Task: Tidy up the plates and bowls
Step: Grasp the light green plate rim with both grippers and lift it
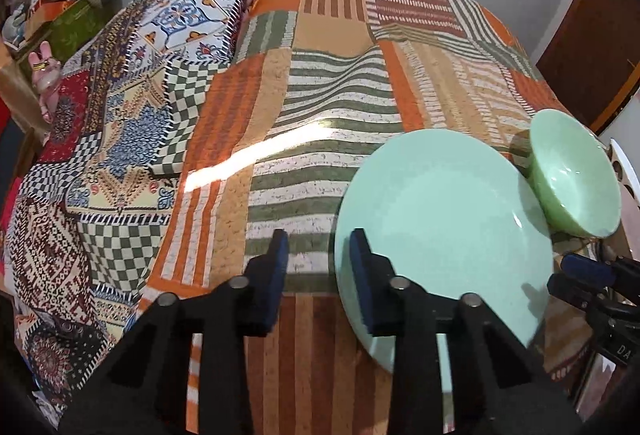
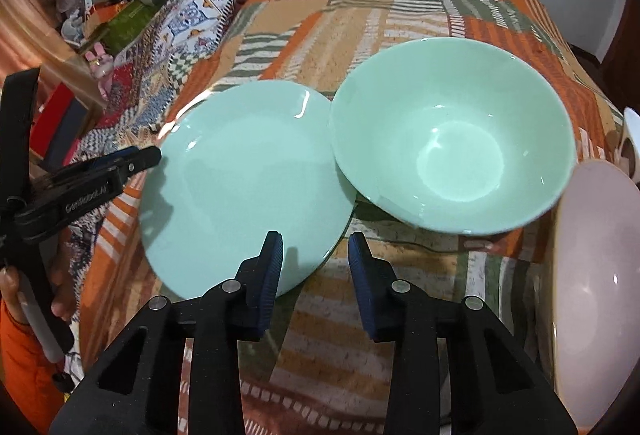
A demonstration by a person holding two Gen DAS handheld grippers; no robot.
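A mint green plate [image 1: 444, 219] lies flat on the patchwork cloth; it also shows in the right wrist view [image 2: 244, 183]. A mint green bowl [image 2: 452, 139] stands upright just right of it, its rim over the plate's edge; it also shows in the left wrist view [image 1: 576, 171]. My left gripper [image 1: 318, 255] is open and empty at the plate's left rim, its right finger over the plate. My right gripper [image 2: 314, 255] is open and empty at the plate's near right rim. The left gripper also shows in the right wrist view [image 2: 132, 161] by the plate's left edge.
A pale pink bowl [image 2: 596, 275] sits at the right edge, with a white object [image 2: 632, 139] behind it. A second patterned cloth [image 1: 120, 139] covers the left side. Toys and boxes [image 1: 56, 3] stand at the far left. A brown door [image 1: 592, 47] is at the right.
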